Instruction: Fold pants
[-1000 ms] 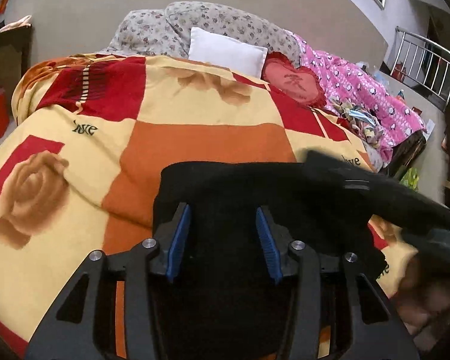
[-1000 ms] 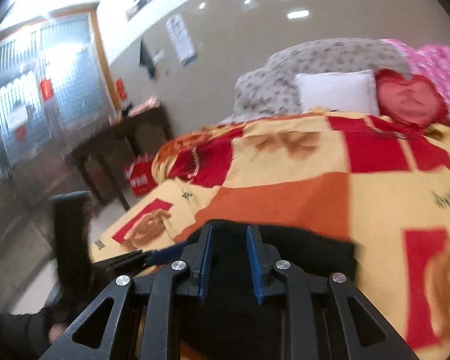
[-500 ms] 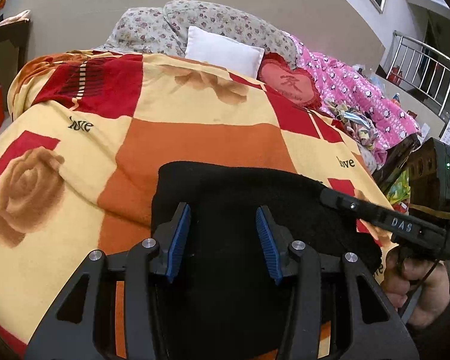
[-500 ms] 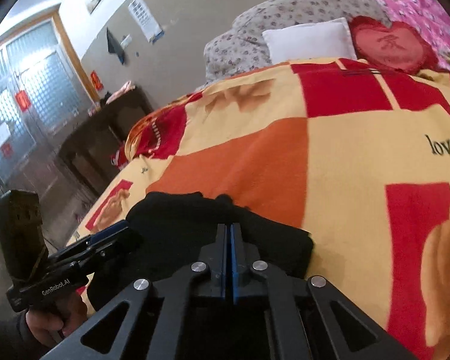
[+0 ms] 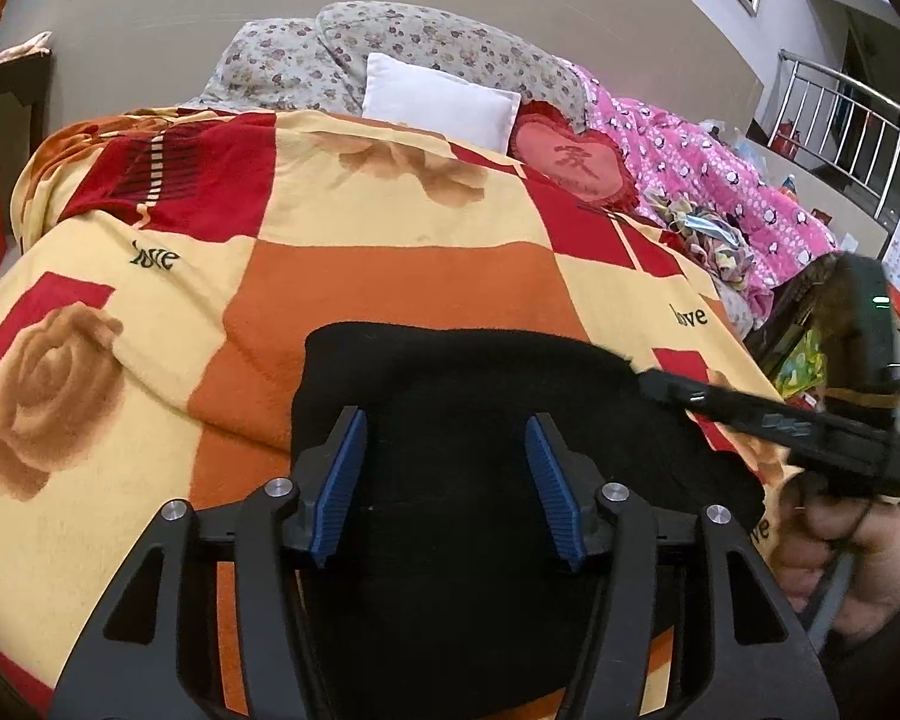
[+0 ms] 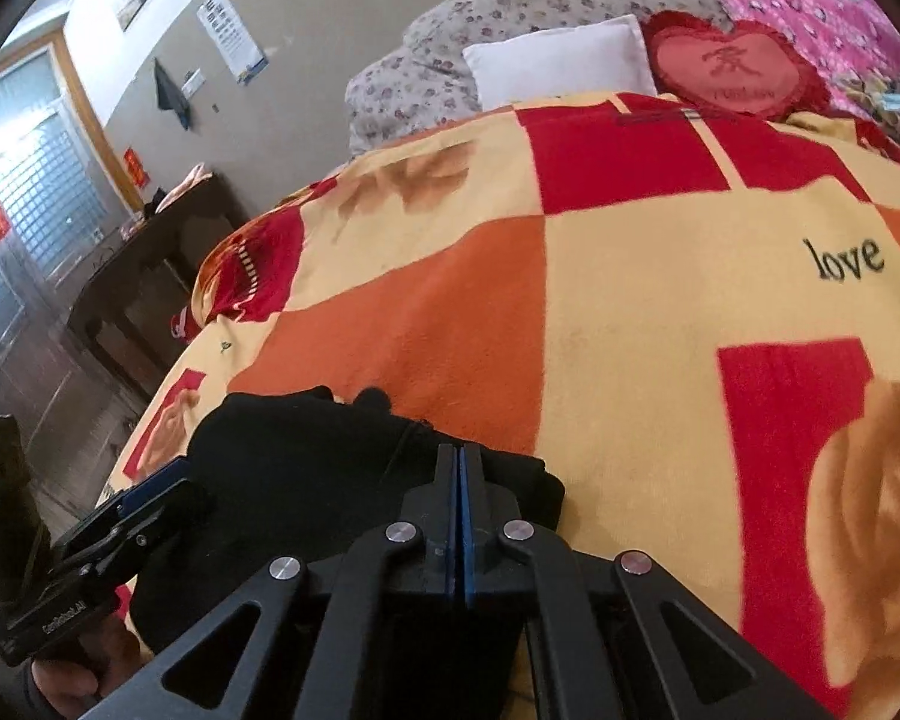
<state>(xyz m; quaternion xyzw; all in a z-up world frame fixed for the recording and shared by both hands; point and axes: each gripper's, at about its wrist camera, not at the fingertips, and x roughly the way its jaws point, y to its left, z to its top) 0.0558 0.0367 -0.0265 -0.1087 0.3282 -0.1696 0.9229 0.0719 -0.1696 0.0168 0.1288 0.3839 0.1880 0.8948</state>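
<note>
On the bed's checked blanket (image 5: 390,276), at six o'clock in both views, the black pants (image 5: 468,420) lie already folded into a compact bundle. The left gripper (image 5: 447,480) hovers above, jaws opening and empty; the right gripper (image 6: 457,516) has jaws together at the bundle's edge, cloth between them unclear. Pillows (image 5: 438,96) sit at twelve o'clock, against a plain wall

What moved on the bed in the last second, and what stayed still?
The right gripper swung toward the right side of the folded black pants and snapped shut. The left gripper is opening over them, gripping nothing. The pants and checked rose blanket stayed put.
</note>
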